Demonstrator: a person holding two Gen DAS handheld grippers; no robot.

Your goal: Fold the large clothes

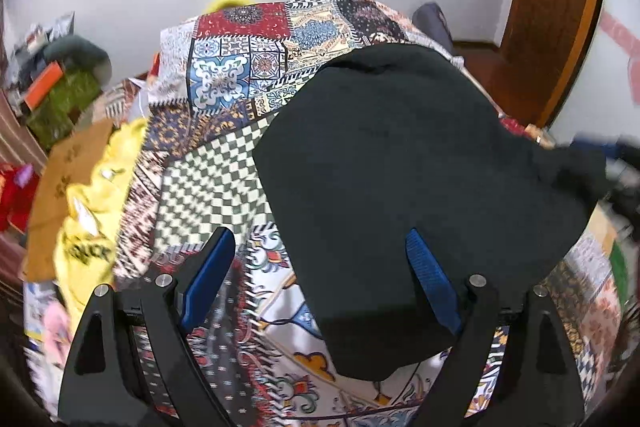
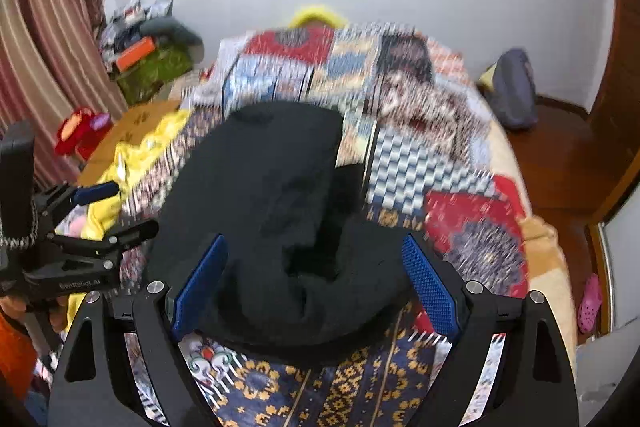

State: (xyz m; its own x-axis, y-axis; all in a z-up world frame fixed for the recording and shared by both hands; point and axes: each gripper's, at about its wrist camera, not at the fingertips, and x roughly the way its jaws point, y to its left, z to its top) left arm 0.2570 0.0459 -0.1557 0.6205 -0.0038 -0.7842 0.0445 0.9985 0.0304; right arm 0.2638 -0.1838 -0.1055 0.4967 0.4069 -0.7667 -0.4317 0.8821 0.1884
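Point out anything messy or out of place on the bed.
The black garment is not lying flat: its near right part is bunched into lumpy folds. A yellow garment lies crumpled at the bed's left edge, partly off the patchwork bedspread.

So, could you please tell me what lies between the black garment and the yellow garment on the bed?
Only the patterned patchwork bedspread shows between the black garment and the yellow garment, clearest in the left wrist view.

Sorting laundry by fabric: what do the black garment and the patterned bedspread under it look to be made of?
The black garment looks like a soft, matte knit or fleece: it shows no sheen and slumps in thick, rounded folds. The patterned bedspread looks like a thin printed woven cloth, probably cotton or polyester: it lies flat and smooth with crisp patchwork prints. Neither can be confirmed by sight.
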